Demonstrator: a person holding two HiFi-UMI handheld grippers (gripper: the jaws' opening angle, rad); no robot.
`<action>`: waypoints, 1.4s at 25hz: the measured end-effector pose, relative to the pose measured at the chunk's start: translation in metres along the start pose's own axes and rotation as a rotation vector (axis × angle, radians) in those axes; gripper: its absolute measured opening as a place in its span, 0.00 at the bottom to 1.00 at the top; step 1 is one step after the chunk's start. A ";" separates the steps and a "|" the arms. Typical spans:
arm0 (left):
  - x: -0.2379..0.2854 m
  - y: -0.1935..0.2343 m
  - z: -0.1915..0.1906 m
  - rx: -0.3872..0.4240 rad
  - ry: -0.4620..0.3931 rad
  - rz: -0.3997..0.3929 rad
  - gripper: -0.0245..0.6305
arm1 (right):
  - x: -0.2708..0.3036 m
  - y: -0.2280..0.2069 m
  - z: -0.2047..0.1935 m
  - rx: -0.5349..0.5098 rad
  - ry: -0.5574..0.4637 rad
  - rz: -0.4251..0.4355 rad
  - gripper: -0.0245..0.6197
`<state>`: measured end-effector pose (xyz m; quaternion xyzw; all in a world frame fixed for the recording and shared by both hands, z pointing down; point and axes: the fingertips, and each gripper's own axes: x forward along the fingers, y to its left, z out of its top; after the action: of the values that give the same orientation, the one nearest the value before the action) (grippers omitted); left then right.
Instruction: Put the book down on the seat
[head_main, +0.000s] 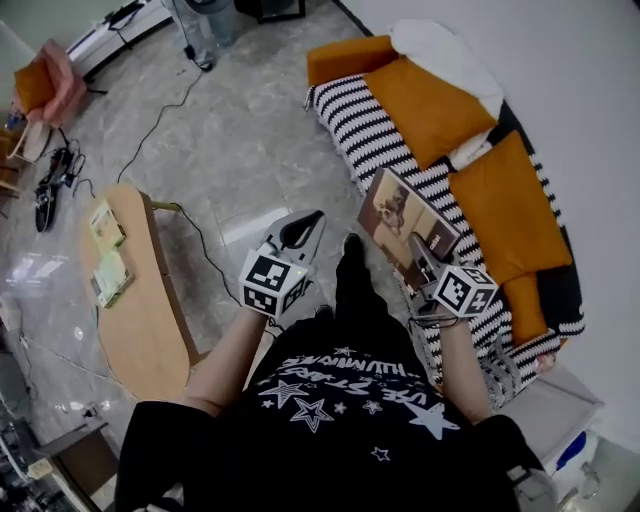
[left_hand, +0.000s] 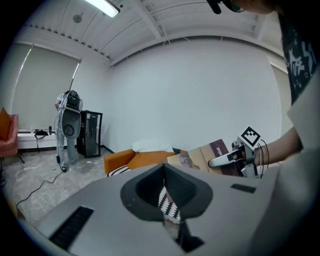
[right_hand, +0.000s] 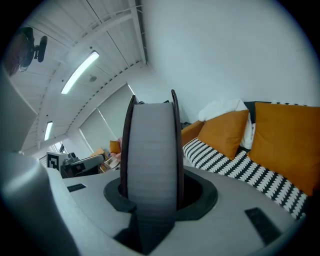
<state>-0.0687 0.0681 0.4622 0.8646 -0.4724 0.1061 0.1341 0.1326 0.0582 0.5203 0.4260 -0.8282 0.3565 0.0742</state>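
A brown-covered book (head_main: 405, 225) hangs tilted over the front of the black-and-white striped sofa seat (head_main: 370, 130), with my right gripper (head_main: 421, 263) shut on its near edge. In the right gripper view the book (right_hand: 150, 155) stands edge-on between the jaws, grey pages between dark covers, and the striped seat (right_hand: 235, 167) lies to its right. My left gripper (head_main: 305, 228) is over the floor left of the book, with its jaws together and nothing in them. From the left gripper view, the book (left_hand: 207, 154) and the right gripper (left_hand: 230, 159) show at the right.
Orange cushions (head_main: 430, 105) and a white pillow (head_main: 445, 55) lean along the sofa back. A low wooden table (head_main: 150, 320) at the left carries two small books (head_main: 107, 225). A cable (head_main: 165, 115) crosses the stone floor. The person's leg (head_main: 355, 285) is between the grippers.
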 end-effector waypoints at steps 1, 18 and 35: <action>0.004 0.006 -0.001 -0.004 0.008 0.011 0.05 | 0.010 -0.003 0.002 0.003 0.012 0.009 0.28; 0.158 0.077 0.068 -0.020 0.032 0.085 0.05 | 0.144 -0.075 0.127 -0.006 0.055 0.129 0.28; 0.240 0.123 0.105 -0.011 0.041 0.157 0.05 | 0.195 -0.145 0.202 0.029 0.013 0.131 0.28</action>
<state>-0.0393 -0.2200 0.4542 0.8217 -0.5367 0.1312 0.1397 0.1573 -0.2566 0.5314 0.3694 -0.8486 0.3754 0.0496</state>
